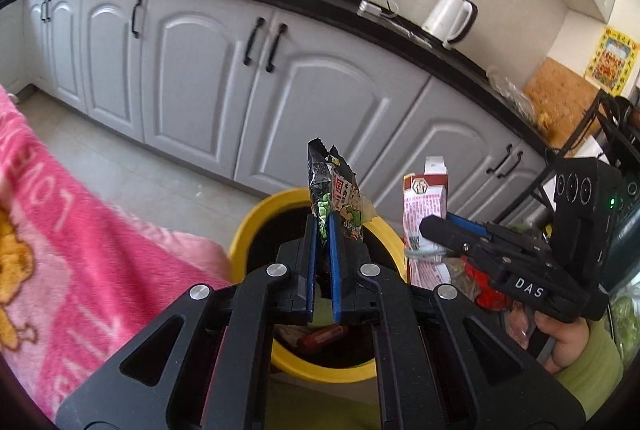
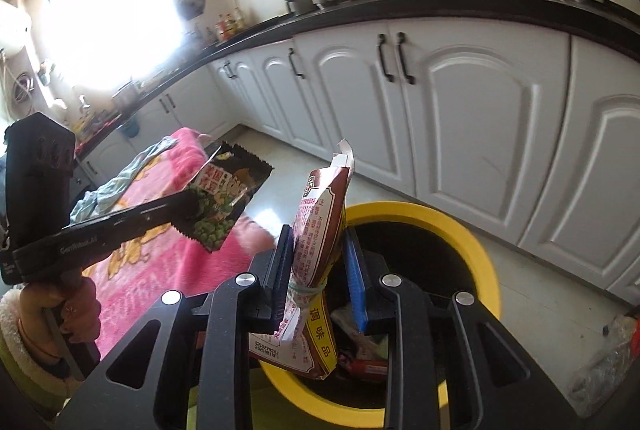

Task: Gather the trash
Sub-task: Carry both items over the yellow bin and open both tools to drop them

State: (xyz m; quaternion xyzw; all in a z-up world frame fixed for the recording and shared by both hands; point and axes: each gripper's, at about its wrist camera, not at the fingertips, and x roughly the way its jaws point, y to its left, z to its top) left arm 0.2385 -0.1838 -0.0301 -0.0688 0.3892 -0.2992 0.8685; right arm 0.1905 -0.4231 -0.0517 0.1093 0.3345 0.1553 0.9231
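Observation:
My left gripper (image 1: 323,230) is shut on a black and green snack wrapper (image 1: 338,198) and holds it upright over the yellow trash bin (image 1: 248,230). The wrapper also shows in the right wrist view (image 2: 224,202). My right gripper (image 2: 320,250) is shut on a red and white seasoning packet (image 2: 316,242), tied with a rubber band, above the yellow trash bin (image 2: 476,242). The packet also shows in the left wrist view (image 1: 424,214). The bin holds several wrappers, among them a red one (image 1: 324,336).
A pink blanket (image 1: 60,230) covers a surface left of the bin. White cabinets (image 1: 224,90) under a black counter stand behind. A white kettle (image 1: 450,16) is on the counter. A clear plastic bag (image 2: 608,358) lies on the floor at right.

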